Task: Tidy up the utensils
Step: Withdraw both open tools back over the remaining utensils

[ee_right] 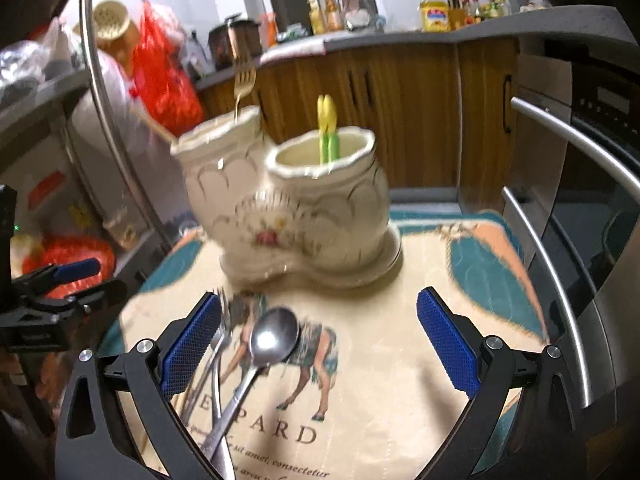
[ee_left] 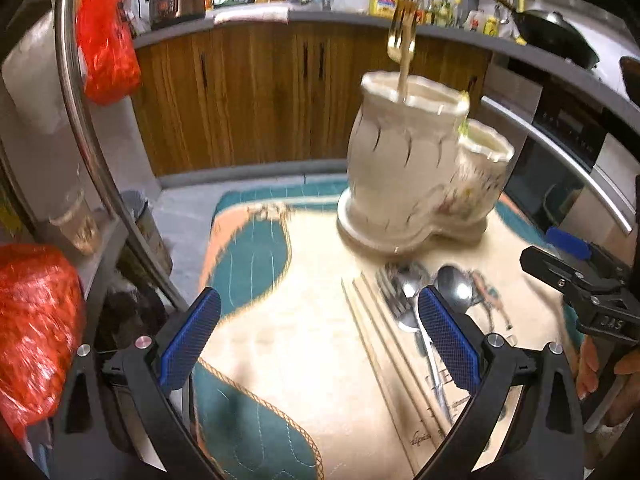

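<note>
On the mat [ee_right: 400, 360], both grippers, left [ee_left: 320, 340] and right [ee_right: 320, 340], are spread empty above loose cutlery [ee_right: 240, 360], positioned for pickup toward the holder [ee_right: 296, 208].

One ceramic holder [ee_right: 304, 208] with two openings is standing at the centre of the right wrist frame. One gold fork [ee_right: 245, 80] is sticking out of its taller opening, and two yellow-green handles [ee_right: 328, 128] are rising from the lower one. Two spoons are lying at the lower middle of the left wrist frame: one [ee_left: 454, 286] to the right, one [ee_left: 408, 292] beside it. One silver fork [ee_left: 390, 292] is lying with them. Several pale chopsticks [ee_left: 372, 320] are lying alongside; blur is hiding the exact count. Two tools, the left [ee_left: 320, 336] and the right [ee_right: 318, 338], are showing, each with two blue pads.
</note>
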Demonstrator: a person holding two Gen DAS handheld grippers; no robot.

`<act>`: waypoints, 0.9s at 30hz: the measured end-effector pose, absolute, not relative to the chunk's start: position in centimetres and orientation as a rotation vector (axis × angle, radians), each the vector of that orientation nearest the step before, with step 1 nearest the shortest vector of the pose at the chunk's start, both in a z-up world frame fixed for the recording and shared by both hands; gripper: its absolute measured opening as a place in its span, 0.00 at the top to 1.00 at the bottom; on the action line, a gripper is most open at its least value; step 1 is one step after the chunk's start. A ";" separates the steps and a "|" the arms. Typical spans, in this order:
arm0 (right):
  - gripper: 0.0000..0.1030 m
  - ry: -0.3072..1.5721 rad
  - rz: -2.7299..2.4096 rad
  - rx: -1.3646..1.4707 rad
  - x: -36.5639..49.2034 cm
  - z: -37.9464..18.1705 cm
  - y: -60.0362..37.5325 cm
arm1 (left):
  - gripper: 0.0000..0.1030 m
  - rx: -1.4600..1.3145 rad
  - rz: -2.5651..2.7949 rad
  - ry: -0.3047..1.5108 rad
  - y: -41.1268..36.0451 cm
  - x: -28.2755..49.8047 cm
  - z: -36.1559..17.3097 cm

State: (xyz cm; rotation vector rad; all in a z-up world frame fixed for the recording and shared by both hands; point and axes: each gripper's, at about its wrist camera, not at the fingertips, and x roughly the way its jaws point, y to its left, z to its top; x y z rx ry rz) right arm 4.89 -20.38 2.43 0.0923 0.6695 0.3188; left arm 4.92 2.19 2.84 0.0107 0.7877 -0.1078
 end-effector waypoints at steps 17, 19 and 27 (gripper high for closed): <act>0.07 0.789 0.332 0.011 5.9 -0.6 -18.7 | 0.06 0.130 -0.106 0.931 0.0 5.1 -1.9; 0.08 0.799 0.336 0.017 6.1 -0.7 -18.6 | 0.10 0.138 -0.108 0.937 -0.2 5.0 -2.0; 0.20 0.823 0.361 0.000 6.0 -1.0 -18.1 | 0.34 0.162 -0.175 0.972 -1.0 4.2 -2.4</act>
